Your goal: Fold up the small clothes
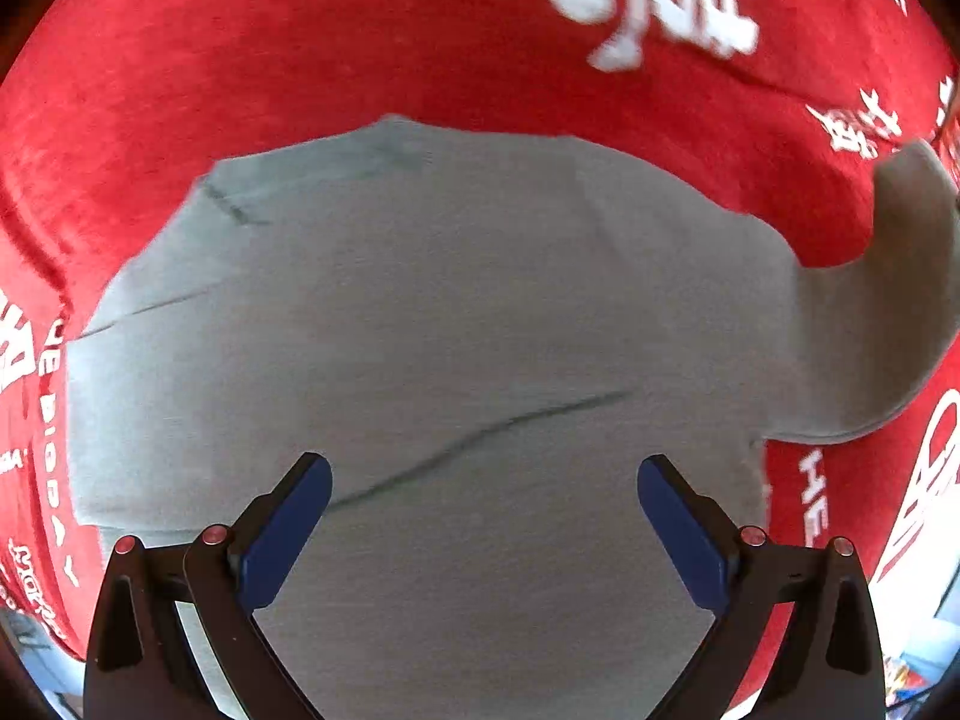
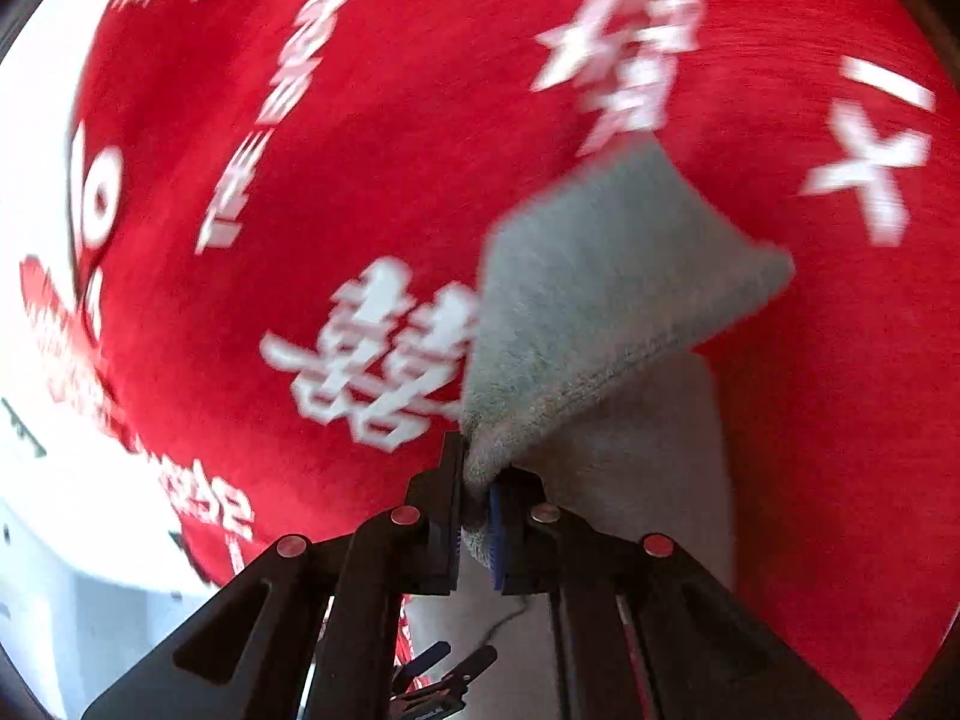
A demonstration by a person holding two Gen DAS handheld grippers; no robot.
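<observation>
Shirt (image 1: 420, 312), grey, small, lies spread on a red cloth (image 1: 270, 60) printed with white characters and lettering. Largest thing in the left wrist view after the cloth; body mostly flat, a few dark creases running across it, one long diagonal crease near the middle. Folded edge at its upper left. One sleeve (image 1: 888, 300) reaches out to the right and curls upward at its end, lifted off the cloth.

Red cloth covers the tabletop; at the left of the right wrist view a white surface (image 2: 36, 180) shows beyond the cloth's edge. Print is blurred in both views, not legible.

Right wrist view: grey sleeve (image 2: 600, 300) hangs in a raised, folded flap over the cloth, with more grey fabric below and behind it. Right tongs (image 2: 477, 516) are pressed together on the sleeve's edge, fabric pinched between the black finger and the blue pad (image 2: 497, 540).

Left tongs (image 1: 485, 534) stand wide apart above the shirt's lower body, blue pads (image 1: 288, 534) facing inward, nothing between them. Contact with the fabric cannot be told.

Low in the right wrist view, small and dim, the other tongs' blue tips (image 2: 432, 657) show.
</observation>
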